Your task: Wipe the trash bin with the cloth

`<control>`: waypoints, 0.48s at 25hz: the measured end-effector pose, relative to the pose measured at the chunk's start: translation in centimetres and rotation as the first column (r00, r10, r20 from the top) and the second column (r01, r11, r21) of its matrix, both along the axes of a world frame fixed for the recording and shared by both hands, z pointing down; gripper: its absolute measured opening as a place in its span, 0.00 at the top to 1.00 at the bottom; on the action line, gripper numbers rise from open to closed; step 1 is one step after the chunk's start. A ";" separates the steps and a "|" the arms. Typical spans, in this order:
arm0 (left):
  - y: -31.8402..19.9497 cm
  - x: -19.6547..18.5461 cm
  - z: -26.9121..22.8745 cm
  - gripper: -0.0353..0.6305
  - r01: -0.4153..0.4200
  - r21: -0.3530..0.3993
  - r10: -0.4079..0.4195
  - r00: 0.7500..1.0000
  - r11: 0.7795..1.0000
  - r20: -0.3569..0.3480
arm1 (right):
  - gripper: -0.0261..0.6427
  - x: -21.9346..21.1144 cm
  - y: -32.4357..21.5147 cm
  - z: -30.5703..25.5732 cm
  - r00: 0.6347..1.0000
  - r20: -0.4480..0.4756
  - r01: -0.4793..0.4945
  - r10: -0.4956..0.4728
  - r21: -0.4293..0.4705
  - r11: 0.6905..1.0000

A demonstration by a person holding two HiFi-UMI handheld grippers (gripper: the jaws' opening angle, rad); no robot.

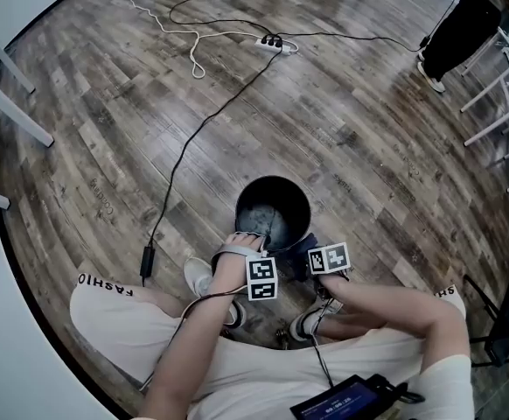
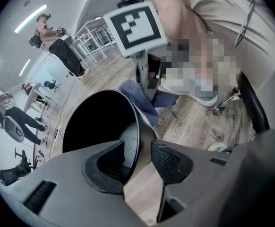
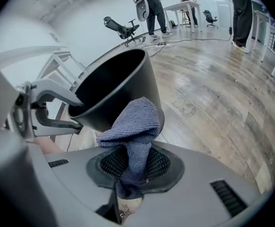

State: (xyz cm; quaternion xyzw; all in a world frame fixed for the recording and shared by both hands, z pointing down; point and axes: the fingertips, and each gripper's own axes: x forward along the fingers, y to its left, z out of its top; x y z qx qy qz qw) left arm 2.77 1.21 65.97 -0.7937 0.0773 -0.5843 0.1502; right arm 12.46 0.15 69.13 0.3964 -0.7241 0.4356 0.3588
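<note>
Two pairs of jaws at the black trash bin (image 3: 115, 82). Left gripper (image 2: 144, 157): spread apart astride the rim, one jaw inside the wall, one outside, not pinching. Right gripper (image 3: 133, 162): clamps the blue cloth (image 3: 135, 119), bunched just ahead, at the bin's outer side.

The place looks like an open office or lab workroom. A wide wood-plank floor (image 1: 351, 138) runs under white-legged tables (image 3: 187, 6) set along pale walls, with wheeled office chairs (image 3: 123, 30) beside them. A power strip (image 1: 270, 44) lies on the floor with long cables (image 1: 193, 138) trailing from it. Strip lights (image 2: 30, 19) line the ceiling, and several people (image 2: 57, 44) stand among the tables.
</note>
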 end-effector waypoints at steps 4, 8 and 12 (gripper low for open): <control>0.0 0.0 0.9 0.74 -0.017 0.051 0.015 0.999 0.999 0.034 | 0.84 -0.9 0.7 -3.3 0.998 0.061 -0.009 0.009 -0.003 1.000; 0.4 0.3 1.0 0.79 -0.033 0.051 0.030 0.998 0.998 0.048 | 0.84 -1.9 0.6 -4.0 0.997 0.081 0.006 -0.007 0.011 1.000; 1.1 1.3 0.7 0.82 -0.060 0.052 0.058 0.998 0.997 0.034 | 0.84 -1.9 -0.2 -3.0 0.998 0.066 0.012 -0.013 0.007 1.000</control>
